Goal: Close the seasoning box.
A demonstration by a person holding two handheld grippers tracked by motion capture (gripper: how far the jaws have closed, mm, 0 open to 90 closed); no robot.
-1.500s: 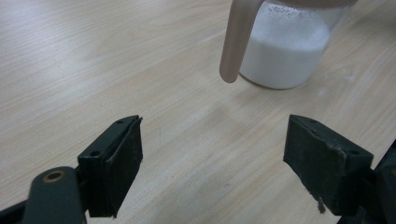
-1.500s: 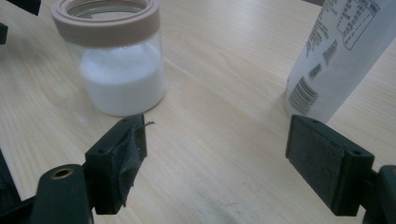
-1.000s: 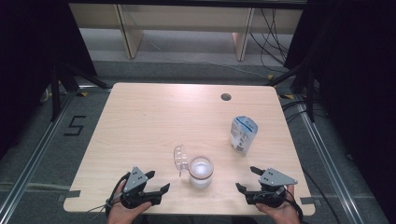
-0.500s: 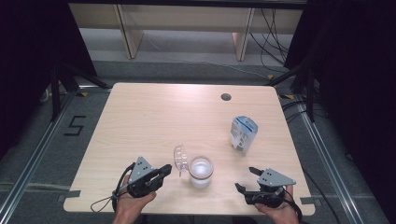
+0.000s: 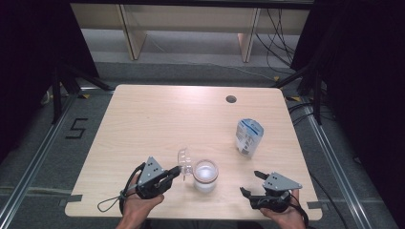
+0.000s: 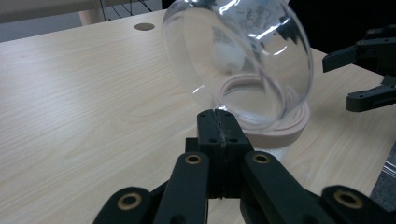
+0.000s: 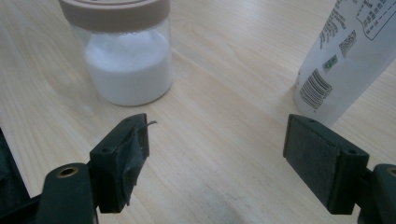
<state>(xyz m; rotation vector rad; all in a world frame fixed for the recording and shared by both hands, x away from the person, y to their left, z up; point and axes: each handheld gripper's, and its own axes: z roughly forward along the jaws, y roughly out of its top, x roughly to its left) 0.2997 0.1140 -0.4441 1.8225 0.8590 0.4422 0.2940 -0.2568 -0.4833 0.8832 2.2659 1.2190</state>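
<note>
Clear plastic is what the left hand-held gripper (image 6: 219,122) now pinches: a see-through dome lid (image 6: 238,60), caught by its near edge between jaws pressed fully together. A second ago those jaws stood spread, low at the near edge of the counter (image 5: 143,124), with the lid lying loose beside the jar (image 5: 205,174); since then they have closed on the lid's edge, and the hand has come forward and up a little toward the jar. In the left gripper view the lid stands tilted on edge, its hollow turned toward the jar's pink rim (image 6: 280,128), which lies just beyond and below it. From above, the lid (image 5: 185,161) shows just left of the jar, at the gripper's (image 5: 175,171) tip. The jar holds a white powder (image 7: 128,70) and stands near the front middle of the counter. The right hand-held gripper (image 5: 252,183) has kept its place at the near right corner, its jaws spread wide with nothing between them, pointing toward the jar and the white pouch (image 5: 248,137) that stands upright farther back on the right. The grip looks made, so the work seems to have passed from picking the lid up to carrying it; whether it goes onto the jar or aside cannot be told yet. The hold is on a thin edge, so the lid could swivel.
</note>
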